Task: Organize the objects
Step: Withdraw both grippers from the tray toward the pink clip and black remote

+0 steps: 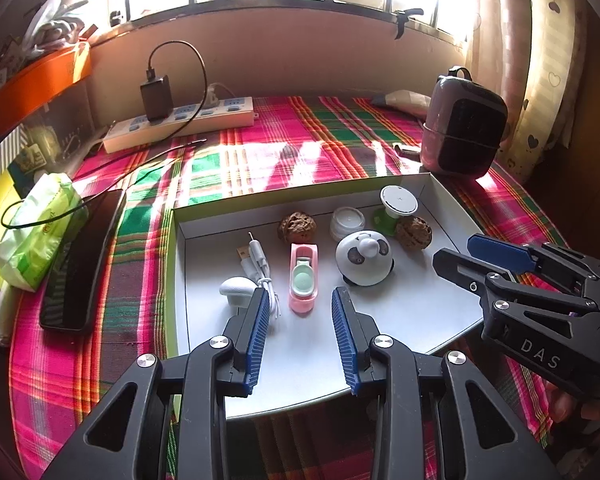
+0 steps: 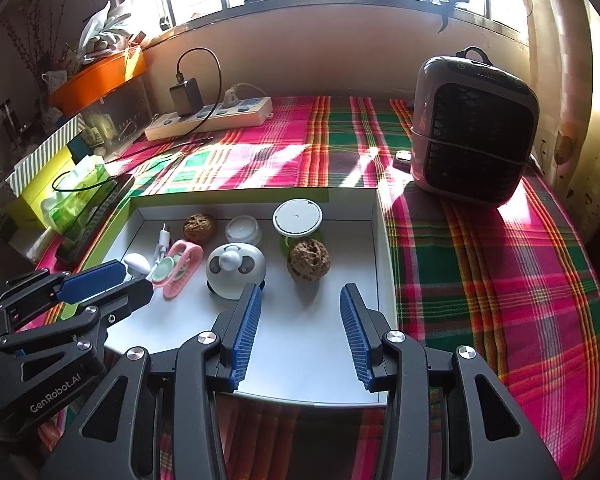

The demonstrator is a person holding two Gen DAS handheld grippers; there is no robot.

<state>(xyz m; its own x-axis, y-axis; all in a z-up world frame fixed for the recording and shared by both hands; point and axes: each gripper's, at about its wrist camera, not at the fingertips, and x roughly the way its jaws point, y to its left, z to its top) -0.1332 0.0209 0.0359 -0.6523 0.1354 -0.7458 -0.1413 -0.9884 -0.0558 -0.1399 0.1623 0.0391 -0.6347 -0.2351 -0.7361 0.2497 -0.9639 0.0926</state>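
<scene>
Nearest, the left gripper (image 1: 300, 300) and the right gripper (image 2: 300, 296) both hover over the near part of a shallow white cardboard box lid (image 1: 440, 200), jaws parted with nothing between the ribbed blue pads.

Inside the lid, closest to the left gripper, lie a small white rounded plug (image 1: 236, 288), a coiled white USB cable (image 1: 260, 268) and a pink oblong plastic case (image 1: 303, 278) with a mint-green insert. Just right of it sits a glossy dome-shaped panda gadget (image 1: 364, 258). Behind are two wrinkled brown walnuts (image 1: 297, 227) (image 1: 413, 232), a squat white jar (image 1: 347, 222) and a round white disc on a green base (image 1: 398, 202).

The lid rests on a pink-and-green plaid cloth (image 2: 500, 264). Farther back stand a rounded pink-grey heater (image 2: 474, 128) and a cream power strip (image 2: 210, 116) with a black charger plugged in.
</scene>
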